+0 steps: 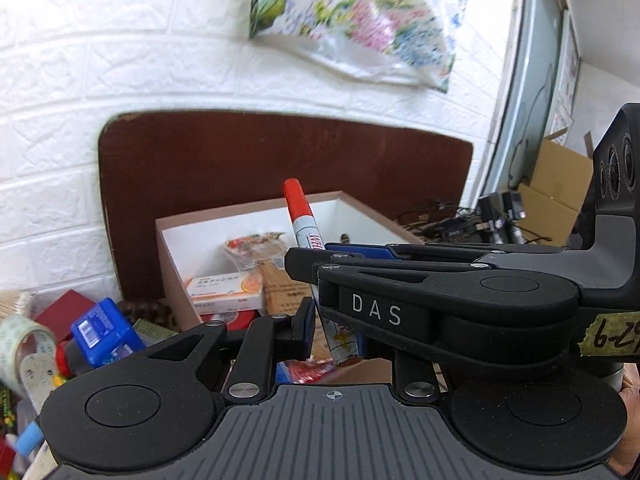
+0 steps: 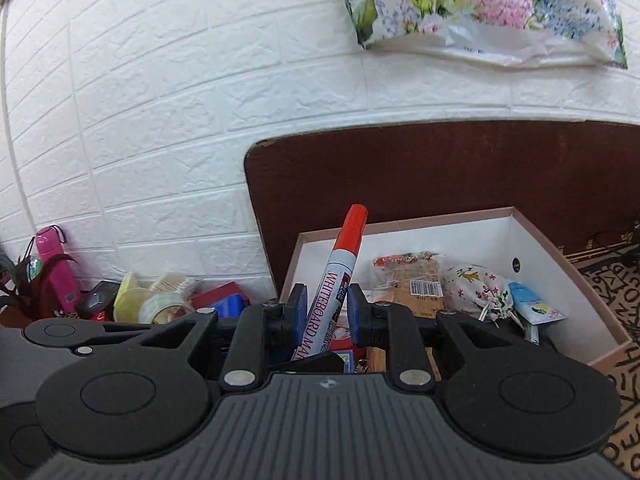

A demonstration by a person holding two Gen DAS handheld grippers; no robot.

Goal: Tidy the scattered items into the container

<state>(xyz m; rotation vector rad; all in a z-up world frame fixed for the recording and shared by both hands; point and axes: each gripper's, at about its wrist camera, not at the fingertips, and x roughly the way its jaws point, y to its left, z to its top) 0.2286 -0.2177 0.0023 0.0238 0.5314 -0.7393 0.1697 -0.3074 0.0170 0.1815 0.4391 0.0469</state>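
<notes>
A red-capped whiteboard marker (image 2: 340, 284) stands tilted between the blue pads of my right gripper (image 2: 325, 314), which is shut on it. The same marker (image 1: 305, 220) shows in the left wrist view, with the right gripper (image 1: 308, 256) crossing in from the right. My left gripper (image 1: 316, 320) sits just below; the marker's lower end passes between its fingers, and its right finger is hidden. The open cardboard box (image 2: 560, 256) lies just beyond, holding snack packets (image 2: 408, 276), a floral pouch (image 2: 476, 284) and a medicine carton (image 1: 224, 286).
Loose clutter lies left of the box: tape rolls (image 2: 160, 304), a blue box (image 1: 106, 330), a red box (image 1: 66, 308), a pink bottle (image 2: 54, 264). A dark brown board (image 2: 440, 172) leans on the white brick wall. A floral bag (image 2: 480, 8) hangs above.
</notes>
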